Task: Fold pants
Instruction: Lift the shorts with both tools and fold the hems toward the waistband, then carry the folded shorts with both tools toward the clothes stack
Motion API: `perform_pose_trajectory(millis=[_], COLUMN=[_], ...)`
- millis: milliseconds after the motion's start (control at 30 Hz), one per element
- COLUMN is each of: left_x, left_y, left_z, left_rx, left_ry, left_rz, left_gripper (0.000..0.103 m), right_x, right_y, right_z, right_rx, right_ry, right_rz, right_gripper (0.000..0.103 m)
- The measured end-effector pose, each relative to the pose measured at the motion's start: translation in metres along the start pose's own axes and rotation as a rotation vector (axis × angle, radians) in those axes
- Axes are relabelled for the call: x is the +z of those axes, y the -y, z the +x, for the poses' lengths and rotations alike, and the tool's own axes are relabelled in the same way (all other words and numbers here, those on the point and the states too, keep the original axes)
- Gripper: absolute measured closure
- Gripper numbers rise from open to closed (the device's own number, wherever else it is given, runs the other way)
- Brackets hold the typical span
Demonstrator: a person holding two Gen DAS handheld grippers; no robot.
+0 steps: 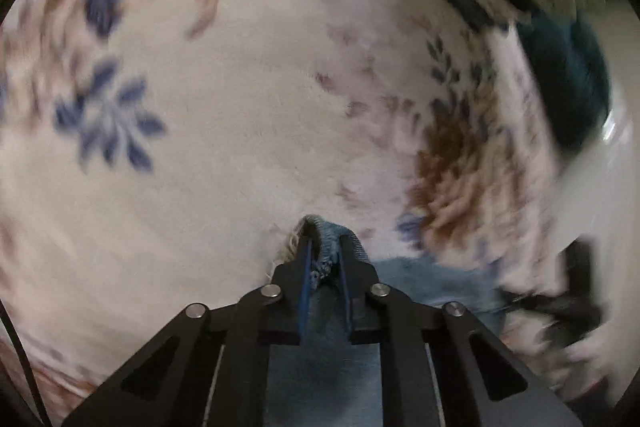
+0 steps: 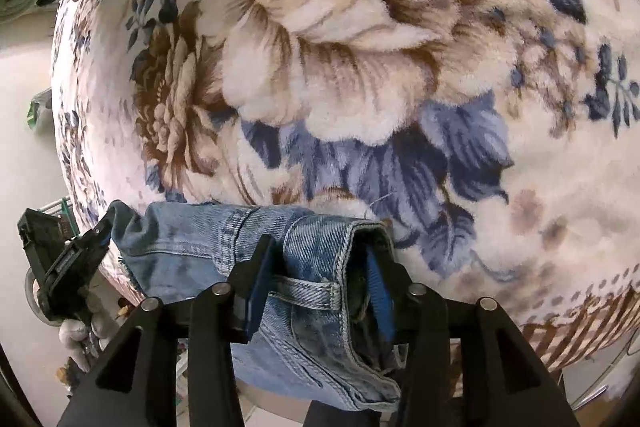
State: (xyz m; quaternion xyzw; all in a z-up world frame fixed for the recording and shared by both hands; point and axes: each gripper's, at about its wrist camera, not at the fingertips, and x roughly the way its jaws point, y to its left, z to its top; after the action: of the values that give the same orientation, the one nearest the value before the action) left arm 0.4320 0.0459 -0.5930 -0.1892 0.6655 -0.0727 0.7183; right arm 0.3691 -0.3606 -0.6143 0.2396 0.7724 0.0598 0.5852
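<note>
Left gripper (image 1: 323, 247): jaws nearly closed, pinching a bunched denim edge of the jeans (image 1: 320, 347) between the blue pads (image 1: 305, 283). Right gripper (image 2: 320, 267): jaws wider, clamped across the waistband at a belt loop (image 2: 308, 293). Left sits off the right's left side, gloved hand (image 2: 74, 333) underneath.

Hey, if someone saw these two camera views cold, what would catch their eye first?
Probably the plush floral blanket, whose big brown-and-cream rose fills the right wrist view. Next, the faded blue jeans draped over its near edge, waistband clamped in the right gripper. In the blurred left wrist view, the left gripper pinches another bit of denim.
</note>
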Motion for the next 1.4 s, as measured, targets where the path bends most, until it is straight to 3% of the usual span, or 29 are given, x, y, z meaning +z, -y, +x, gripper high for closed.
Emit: perform_pose_trajectory(millis=[33, 67, 100, 167, 200, 267, 333, 367, 400, 433, 467, 500, 567, 600, 633, 700, 767, 867, 967, 1100, 1233, 1367, 1400], left_x=[0.001, 0.001, 0.0, -0.001, 0.001, 0.008, 0.012, 0.009, 0.002, -0.007, -0.016, -0.027, -0.052, -0.067, -0.076, -0.101, -0.119, -0.135, -0.138, -0.138, -0.138, -0.136, -0.133], left_y=[0.005, 0.013, 0.012, 0.017, 0.013, -0.006, -0.03, -0.041, -0.054, -0.062, -0.068, -0.071, -0.07, -0.068, -0.068, -0.066, -0.064, -0.06, -0.059, -0.041, -0.014, -0.012, -0.011], left_z=[-0.002, -0.002, -0.005, -0.002, -0.003, -0.015, -0.027, -0.032, -0.038, -0.042, -0.044, -0.044, -0.043, -0.04, -0.039, -0.034, -0.018, -0.009, -0.009, -0.004, 0.006, 0.03, 0.03], left_rx=[0.103, 0.252, 0.333, 0.574, 0.585, 0.504, 0.322, 0.243, 0.147, 0.085, 0.038, -0.004, -0.024, -0.02, -0.014, -0.045, -0.106, -0.146, -0.168, -0.239, -0.259, -0.247, -0.247], left_ry=[0.01, 0.017, 0.023, 0.046, 0.041, 0.044, 0.021, 0.023, 0.033, 0.042, 0.047, 0.049, 0.066, 0.072, 0.074, 0.083, 0.037, 0.027, 0.047, 0.021, -0.019, -0.051, -0.047], left_rz=[0.071, 0.182, 0.236, 0.376, 0.364, 0.233, 0.06, -0.017, -0.109, -0.17, -0.216, -0.251, -0.274, -0.271, -0.268, -0.27, -0.283, -0.273, -0.271, -0.25, -0.169, -0.173, -0.174], left_gripper=[0.095, 0.095, 0.095, 0.095, 0.095, 0.095, 0.093, 0.086, 0.078, 0.077, 0.077, 0.077, 0.074, 0.056, 0.027, 0.006, 0.006, 0.006, 0.006, 0.006, 0.006, 0.006, 0.006], right_x=[0.0, 0.0, 0.0, -0.001, -0.001, -0.002, -0.002, -0.002, -0.003, -0.004, -0.006, -0.009, -0.013, -0.017, -0.021, -0.028, -0.034, -0.043, -0.053, -0.058, -0.05, -0.043, -0.041], right_y=[0.0, -0.001, -0.002, -0.006, -0.008, -0.012, -0.015, -0.015, -0.016, -0.015, -0.015, -0.015, -0.015, -0.016, -0.017, -0.016, -0.011, 0.011, 0.025, 0.031, 0.033, 0.04, 0.038], right_z=[0.0, -0.001, -0.002, -0.004, -0.004, -0.005, -0.006, -0.006, -0.007, -0.01, -0.015, -0.02, -0.026, -0.029, -0.03, -0.027, -0.017, 0.012, 0.035, 0.055, 0.058, 0.058, 0.062], right_rx=[0.001, -0.001, -0.004, -0.023, -0.036, -0.047, -0.052, -0.051, -0.045, -0.031, -0.006, 0.011, 0.019, 0.013, 0.005, 0.003, 0.025, 0.184, 0.189, 0.313, 0.394, 0.543, 0.526], right_ry=[-0.003, -0.004, -0.002, 0.003, 0.005, 0.009, 0.014, 0.014, 0.016, 0.025, 0.043, 0.061, 0.083, 0.095, 0.11, 0.122, 0.096, 0.003, -0.036, -0.057, -0.058, -0.065, -0.069], right_rz=[0.002, 0.003, 0.0, -0.019, -0.036, -0.054, -0.071, -0.075, -0.079, -0.087, -0.099, -0.112, -0.149, -0.175, -0.208, -0.263, -0.288, -0.256, -0.285, -0.342, -0.328, -0.277, -0.286], right_gripper=[0.056, 0.056, 0.056, 0.056, 0.056, 0.056, 0.056, 0.055, 0.049, 0.042, 0.023, 0.012, 0.012, 0.012, 0.012, 0.012, 0.012, 0.012, 0.012, 0.01, 0.009, 0.01, 0.011])
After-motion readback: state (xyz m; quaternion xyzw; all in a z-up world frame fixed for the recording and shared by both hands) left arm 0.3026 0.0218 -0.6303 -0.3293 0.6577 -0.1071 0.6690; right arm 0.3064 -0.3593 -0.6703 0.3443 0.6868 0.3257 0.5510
